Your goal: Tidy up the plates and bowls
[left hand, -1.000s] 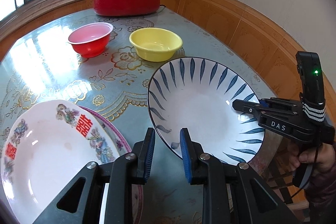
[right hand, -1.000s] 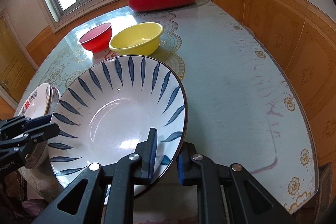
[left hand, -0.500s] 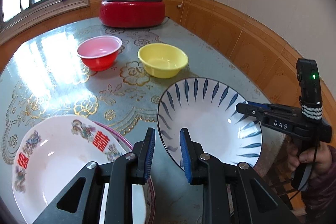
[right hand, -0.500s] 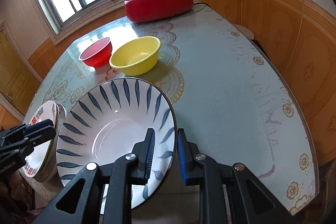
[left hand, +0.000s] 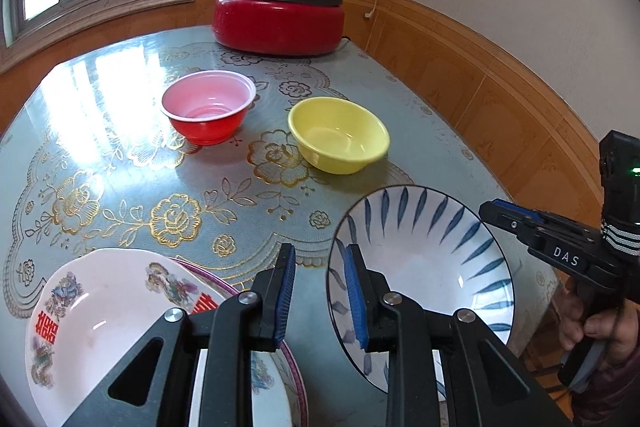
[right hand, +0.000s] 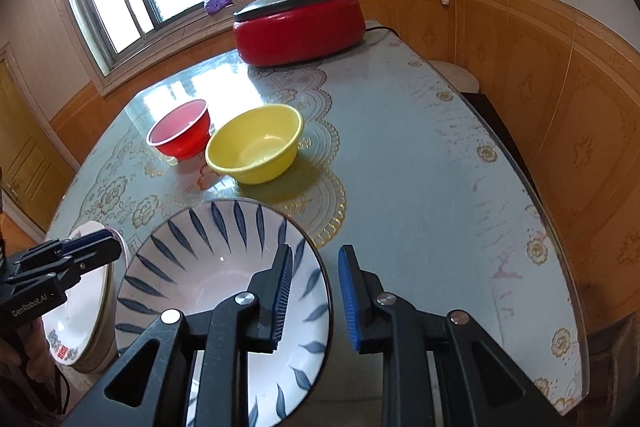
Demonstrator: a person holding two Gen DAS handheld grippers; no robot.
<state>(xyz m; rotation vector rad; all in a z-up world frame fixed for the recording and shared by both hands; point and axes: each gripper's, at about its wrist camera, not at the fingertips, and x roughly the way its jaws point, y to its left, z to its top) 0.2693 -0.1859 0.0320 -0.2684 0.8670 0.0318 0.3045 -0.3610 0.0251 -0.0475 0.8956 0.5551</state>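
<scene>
The blue-leaf plate sits at the near edge of the table, its rim reaching the table's lip in the left wrist view, and just to its left the white plate with red characters lies on a purple-rimmed plate, also at the near edge. The right gripper hovers over the blue-leaf plate's right rim with its blue pads slightly apart, one over the plate and one past its rim, pinching nothing. The left gripper hangs between the two plates, its pads likewise a little apart and empty. Farther in, the red bowl and yellow bowl stand near each other but apart, with bare flowered cloth between them and the plates. The right half of the table is open up to its curved edge. A red lidded cooker stands at the far edge. Readable: "DAS" on the right gripper's body, "GenRobot.AI" on the left one's
</scene>
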